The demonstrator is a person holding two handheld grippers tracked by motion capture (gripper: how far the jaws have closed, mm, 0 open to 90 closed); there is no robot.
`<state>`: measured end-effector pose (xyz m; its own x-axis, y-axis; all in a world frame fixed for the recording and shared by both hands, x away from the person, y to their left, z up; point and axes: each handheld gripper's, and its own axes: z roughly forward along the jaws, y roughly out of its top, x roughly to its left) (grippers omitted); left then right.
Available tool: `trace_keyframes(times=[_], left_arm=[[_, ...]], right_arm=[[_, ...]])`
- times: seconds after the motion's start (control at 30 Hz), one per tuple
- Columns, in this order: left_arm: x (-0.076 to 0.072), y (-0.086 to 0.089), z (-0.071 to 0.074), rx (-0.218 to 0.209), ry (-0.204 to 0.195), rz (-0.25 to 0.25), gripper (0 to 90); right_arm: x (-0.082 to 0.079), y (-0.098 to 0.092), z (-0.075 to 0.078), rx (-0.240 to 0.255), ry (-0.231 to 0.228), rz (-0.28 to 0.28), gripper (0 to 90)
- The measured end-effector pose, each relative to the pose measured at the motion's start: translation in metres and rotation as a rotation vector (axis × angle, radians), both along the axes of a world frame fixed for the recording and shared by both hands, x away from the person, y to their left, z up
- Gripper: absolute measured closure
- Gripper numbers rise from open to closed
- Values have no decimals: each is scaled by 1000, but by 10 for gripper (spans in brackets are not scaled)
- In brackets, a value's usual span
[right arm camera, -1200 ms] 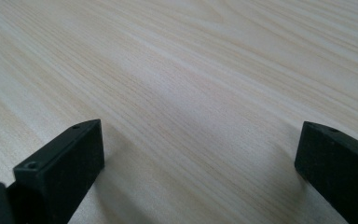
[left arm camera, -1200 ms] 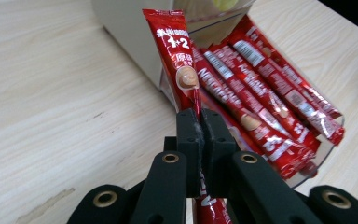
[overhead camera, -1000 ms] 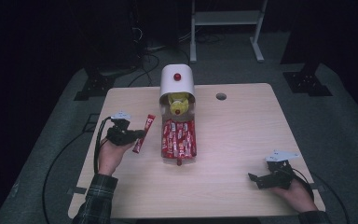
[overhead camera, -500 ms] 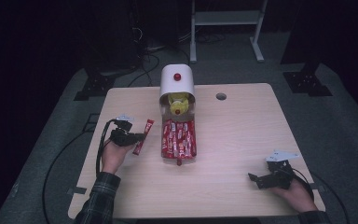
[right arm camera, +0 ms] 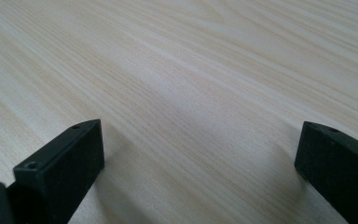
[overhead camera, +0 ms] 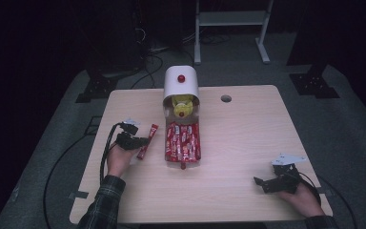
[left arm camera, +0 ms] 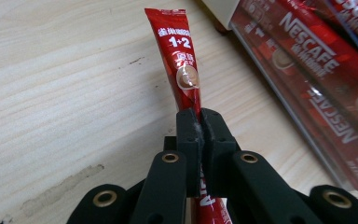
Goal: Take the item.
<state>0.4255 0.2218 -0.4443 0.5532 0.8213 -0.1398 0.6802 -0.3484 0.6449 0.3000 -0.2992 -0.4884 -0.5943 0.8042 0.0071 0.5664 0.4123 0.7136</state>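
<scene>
The red coffee stick sachet (left arm camera: pixel 181 65) is pinched partway along its length between the closed jaws of the left hand-held gripper (left arm camera: pixel 199 135), with its far end pointing away over the worktop (overhead camera: pixel 248 143). In the high view the sachet (overhead camera: pixel 147 140) sits left of the clear tray of matching sachets (overhead camera: pixel 183 141), near it but apart, and the left hand-held gripper (overhead camera: pixel 140 141) grips it from the left side. The tray runs out from under a white dispenser (overhead camera: pixel 181 85) with a red knob on top and a yellow part at its mouth.

By the look of it, a single sachet has been taken out of the stock and is being carried or laid down to the left of the tray; the next move probably calls for a steady grip until a resting spot is reached, then a clean release.

The right hand-held gripper (overhead camera: pixel 267 183) rests at the near right corner, jaws spread wide over bare wood.

The worktop is pale wood with a small round hole (overhead camera: pixel 226 98) near the far edge. The room around is dark, with grey carpet, cables and a white frame (overhead camera: pixel 231 28) behind.
</scene>
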Motion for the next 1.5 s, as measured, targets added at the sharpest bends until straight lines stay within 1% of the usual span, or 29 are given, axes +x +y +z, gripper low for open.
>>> trace_keyframes(times=[0.3, 0.47, 0.5, 0.57, 0.7, 0.73, 0.8, 0.83, 0.93, 0.97, 1.0, 1.03, 1.13, 1.17, 1.23, 1.27, 1.3, 1.37, 1.43, 1.47, 1.5], left_arm=[[5, -1, -9, 10, 20, 5, 866], [6, -2, -11, 11, 17, 5, 841], [7, -1, -12, 6, 18, 7, 841], [7, -1, -12, 9, 14, 13, 789], [7, 1, -12, 16, 8, 12, 722], [7, 1, -11, 10, 4, 14, 701], [7, 2, -10, -11, -13, 12, 630], [6, 3, -9, -19, -16, 13, 614], [4, 6, -6, -32, -39, 15, 514], [1, 8, -5, -37, -53, 19, 493], [0, 9, -4, -39, -57, 21, 430], [-1, 9, -4, -42, -62, 22, 398], [-5, 13, -1, -55, -82, 25, 321], [-6, 14, 0, -53, -90, 25, 283], [-9, 14, 2, -51, -106, 19, 237], [-11, 14, 3, -45, -108, 22, 207], [-13, 14, 4, -41, -112, 15, 192], [-15, 13, 6, -31, -109, 11, 165], [-20, 12, 7, -23, -123, 7, 131], [-22, 11, 7, -25, -123, 9, 123], [-24, 11, 7, -15, -120, 6, 103]], right_arm=[[0, 0, 0, 0, 0, 0, 3], [0, 0, 0, 0, 0, 0, 3], [0, 0, 0, 0, 0, 0, 3], [0, 0, 0, 0, 0, 0, 3], [0, 0, 0, 0, 0, 0, 3], [0, 0, 0, 1, 0, -1, 3], [0, 0, 0, 0, 0, 0, 3], [0, 0, 0, 1, 0, 0, 3], [0, 0, 0, 1, 0, 0, 3], [0, 0, 0, 1, 0, 0, 3], [0, 0, 0, 1, 0, 0, 4], [0, 0, 0, 0, 0, 0, 3], [0, 0, 0, 1, 0, 0, 3], [0, 0, 0, 1, 0, -1, 3], [0, 0, 0, 1, 0, 0, 3], [0, 0, 0, 1, 0, -1, 3], [0, 0, 0, 0, 0, 0, 3], [0, 0, 0, 1, 0, 0, 3], [0, 0, 0, 1, 0, 0, 3], [0, 0, 0, 1, 0, 0, 3], [0, 0, 0, 1, 0, 0, 3]])
